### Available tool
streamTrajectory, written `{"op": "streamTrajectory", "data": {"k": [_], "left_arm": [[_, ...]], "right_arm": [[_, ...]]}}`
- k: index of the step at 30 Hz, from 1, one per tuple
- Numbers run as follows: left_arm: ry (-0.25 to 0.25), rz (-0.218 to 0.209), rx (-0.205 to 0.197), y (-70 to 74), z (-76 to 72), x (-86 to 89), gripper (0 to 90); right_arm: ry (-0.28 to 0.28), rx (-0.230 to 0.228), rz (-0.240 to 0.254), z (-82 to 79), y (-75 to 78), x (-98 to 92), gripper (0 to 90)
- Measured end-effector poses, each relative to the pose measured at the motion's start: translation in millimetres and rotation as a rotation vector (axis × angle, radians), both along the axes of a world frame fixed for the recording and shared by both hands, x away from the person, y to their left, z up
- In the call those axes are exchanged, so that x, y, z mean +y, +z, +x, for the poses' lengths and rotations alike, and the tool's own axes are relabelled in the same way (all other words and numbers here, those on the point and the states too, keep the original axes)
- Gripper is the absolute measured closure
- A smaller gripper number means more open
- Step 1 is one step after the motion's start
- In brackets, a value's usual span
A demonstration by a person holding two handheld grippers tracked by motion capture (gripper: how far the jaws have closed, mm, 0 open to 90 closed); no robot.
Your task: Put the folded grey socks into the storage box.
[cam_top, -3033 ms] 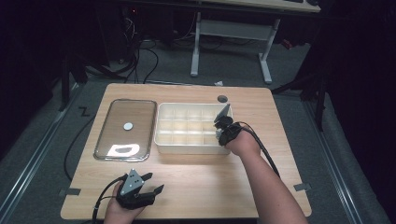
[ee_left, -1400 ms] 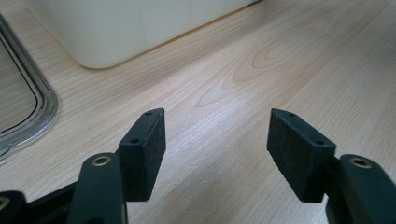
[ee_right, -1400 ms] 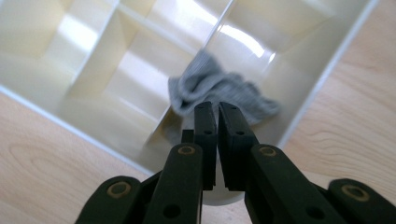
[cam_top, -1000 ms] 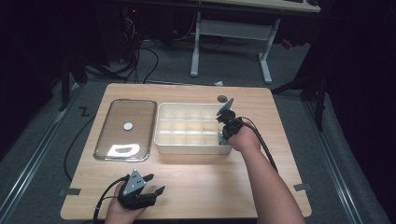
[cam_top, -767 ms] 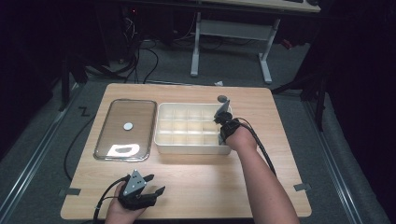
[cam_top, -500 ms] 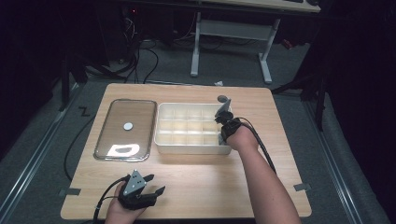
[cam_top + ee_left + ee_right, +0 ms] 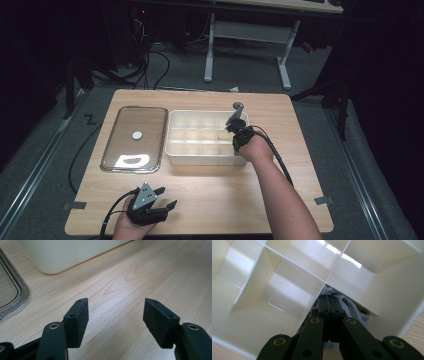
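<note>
— So where's the grey cloth-like piece (image 7: 352,308) sitting?

— In a compartment at the right end of the divided cream tray (image 7: 172,150), right under the right gripper (image 7: 329,302), whose jaws are pressed together on it, pointing down.

— Its long axis?

— Can't tell; it's mostly hidden behind the jaws.

— And the left gripper (image 7: 115,317)?

— Jaws apart over bare table (image 7: 300,130), well away near the front edge. The right hand (image 7: 255,147) is far nearer.

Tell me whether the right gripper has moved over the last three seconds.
Yes. The right gripper has shifted from the box's near right corner toward its far right compartments, jaws shut on grey cloth.
</note>
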State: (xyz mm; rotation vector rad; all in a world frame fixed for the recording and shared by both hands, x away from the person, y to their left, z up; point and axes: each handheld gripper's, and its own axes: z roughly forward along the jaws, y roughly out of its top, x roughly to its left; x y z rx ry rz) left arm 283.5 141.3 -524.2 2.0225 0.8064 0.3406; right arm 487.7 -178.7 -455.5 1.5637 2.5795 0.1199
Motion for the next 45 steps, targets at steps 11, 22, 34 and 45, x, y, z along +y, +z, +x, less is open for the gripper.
{"op": "streamTrajectory", "data": {"k": [11, 22, 34, 45], "left_arm": [[-0.005, 0.002, 0.0, 1.0, -0.9, -0.6, 37.8], [-0.005, 0.005, -0.003, 0.6, -0.3, -1.5, 37.8], [-0.007, 0.006, -0.001, 0.4, -0.3, -1.4, 37.8], [-0.016, 0.007, 0.003, 0.2, -0.4, -2.1, 37.8]], "right_arm": [[-0.015, 0.001, 0.009, 0.6, -2.4, -1.0, 90.0], [-0.007, -0.073, 0.051, -8.5, 24.0, -4.8, 83.6], [-0.021, -0.085, 0.073, -10.6, 31.0, -10.8, 80.6], [-0.012, -0.1, 0.074, -13.6, 30.6, -13.5, 74.8]]}}
